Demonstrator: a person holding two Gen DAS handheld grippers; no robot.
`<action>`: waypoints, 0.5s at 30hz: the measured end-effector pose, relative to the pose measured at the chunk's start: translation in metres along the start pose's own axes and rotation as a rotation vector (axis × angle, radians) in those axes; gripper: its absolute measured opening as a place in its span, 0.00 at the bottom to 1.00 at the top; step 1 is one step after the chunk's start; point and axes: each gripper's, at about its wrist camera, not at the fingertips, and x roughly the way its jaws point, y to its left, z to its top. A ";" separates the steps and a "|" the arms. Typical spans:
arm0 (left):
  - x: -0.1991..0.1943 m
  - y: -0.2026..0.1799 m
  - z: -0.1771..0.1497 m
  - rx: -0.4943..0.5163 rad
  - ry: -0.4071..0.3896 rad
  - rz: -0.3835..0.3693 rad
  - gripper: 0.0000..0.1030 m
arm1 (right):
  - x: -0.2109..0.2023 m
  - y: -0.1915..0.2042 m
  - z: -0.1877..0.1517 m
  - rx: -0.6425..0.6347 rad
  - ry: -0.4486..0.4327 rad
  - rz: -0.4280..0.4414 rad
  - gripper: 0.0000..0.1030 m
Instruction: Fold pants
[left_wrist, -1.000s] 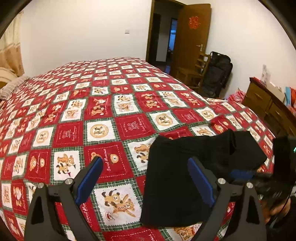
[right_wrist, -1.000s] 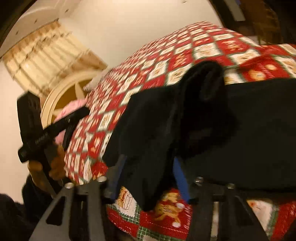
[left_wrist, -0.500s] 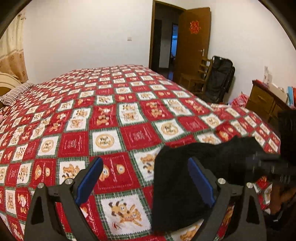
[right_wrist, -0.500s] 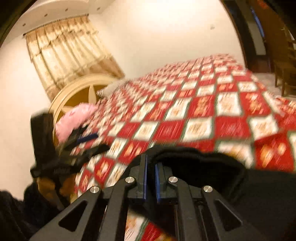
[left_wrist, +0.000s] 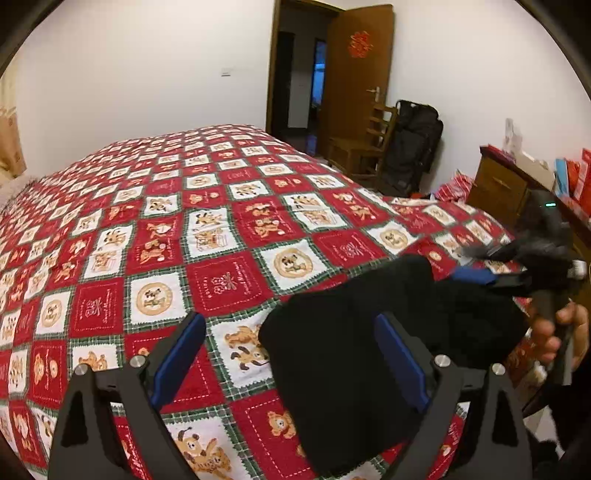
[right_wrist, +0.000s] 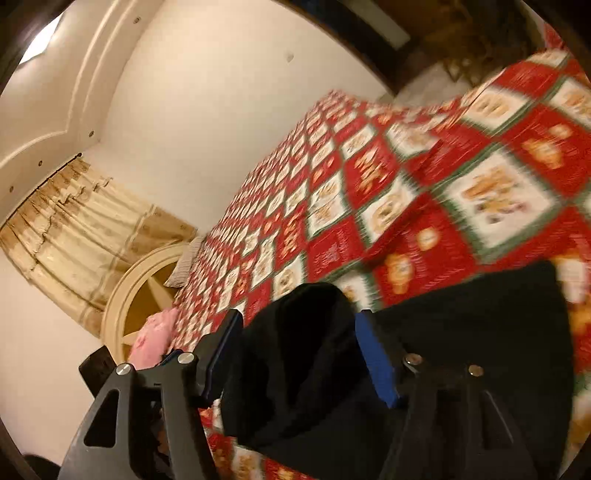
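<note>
Black pants (left_wrist: 354, 354) lie folded in a thick bundle at the near right edge of the bed with the red patchwork quilt (left_wrist: 221, 236). My left gripper (left_wrist: 291, 358) is open and empty, hovering above the bundle's left part. In the left wrist view my right gripper (left_wrist: 476, 277) sits at the bundle's right end, held by a hand. In the right wrist view the pants (right_wrist: 461, 350) bulge up between the spread fingers of my right gripper (right_wrist: 299, 350), which is open around a raised fold. The view is tilted and blurred.
A wooden dresser (left_wrist: 517, 188) stands right of the bed. A chair (left_wrist: 362, 147) and a black bag (left_wrist: 413, 144) stand by the open door (left_wrist: 354, 74). A pink pillow (right_wrist: 151, 339) and round headboard (right_wrist: 147, 291) are at the bed's head.
My right gripper was shut half a second ago and is now open around a fold of the pants. It has tilted and moved. The left gripper stayed open and rose slightly.
</note>
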 end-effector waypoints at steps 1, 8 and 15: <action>0.002 -0.001 -0.001 0.002 0.005 0.002 0.92 | 0.000 0.002 -0.004 -0.016 0.013 -0.018 0.63; 0.007 -0.002 -0.005 -0.036 0.026 0.004 0.92 | 0.031 0.067 -0.056 -0.326 0.100 -0.077 0.47; 0.002 0.006 -0.009 -0.055 0.025 0.024 0.92 | 0.083 0.067 -0.079 -0.428 0.230 -0.171 0.06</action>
